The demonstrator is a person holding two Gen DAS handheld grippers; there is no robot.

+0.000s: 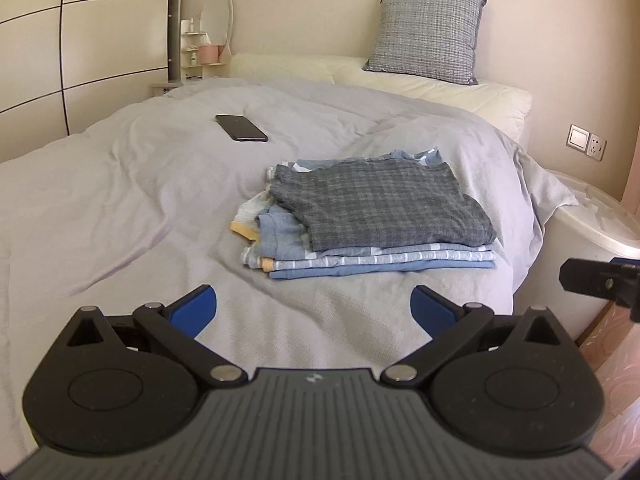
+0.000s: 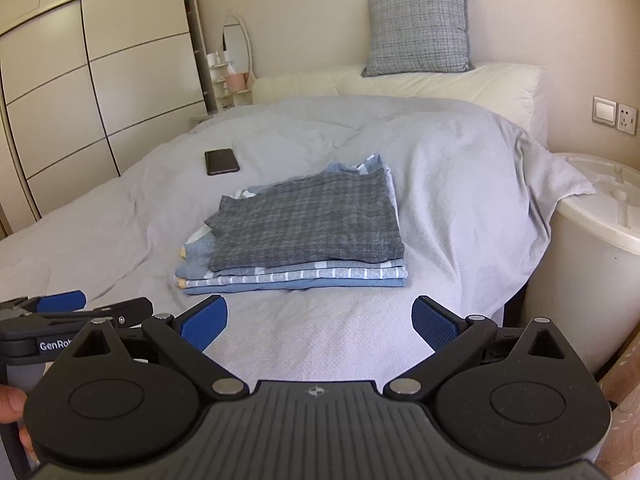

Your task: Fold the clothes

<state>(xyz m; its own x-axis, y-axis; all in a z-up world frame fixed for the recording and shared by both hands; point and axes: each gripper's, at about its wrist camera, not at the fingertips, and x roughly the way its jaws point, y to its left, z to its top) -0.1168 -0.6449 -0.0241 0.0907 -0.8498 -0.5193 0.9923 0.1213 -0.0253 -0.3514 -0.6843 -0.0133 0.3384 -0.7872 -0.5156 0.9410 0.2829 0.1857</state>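
Left wrist view: stack of folded clothes (image 1: 372,220), grey checked garment (image 1: 384,204) topmost, lying on bed (image 1: 120,200). Phone (image 1: 241,128) beyond stack, well apart. Left gripper (image 1: 314,312) before stack, fingers spread, holding nothing. Right gripper (image 2: 320,320) likewise: fingers released, empty.

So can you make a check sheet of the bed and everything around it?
Surface: bed with grey duvet, wrinkled.
Job's things: stack of folded clothes; grey checked piece on top, blue striped ones under it.
Clutter: black phone lying beside the stack, apart from it.
Grippers: left gripper and right gripper both open, holding nothing, short of the stack.
Cables: nothing seen.
Surroundings: grey pillow against the wall, wardrobe, white tub by the bed, wall socket.
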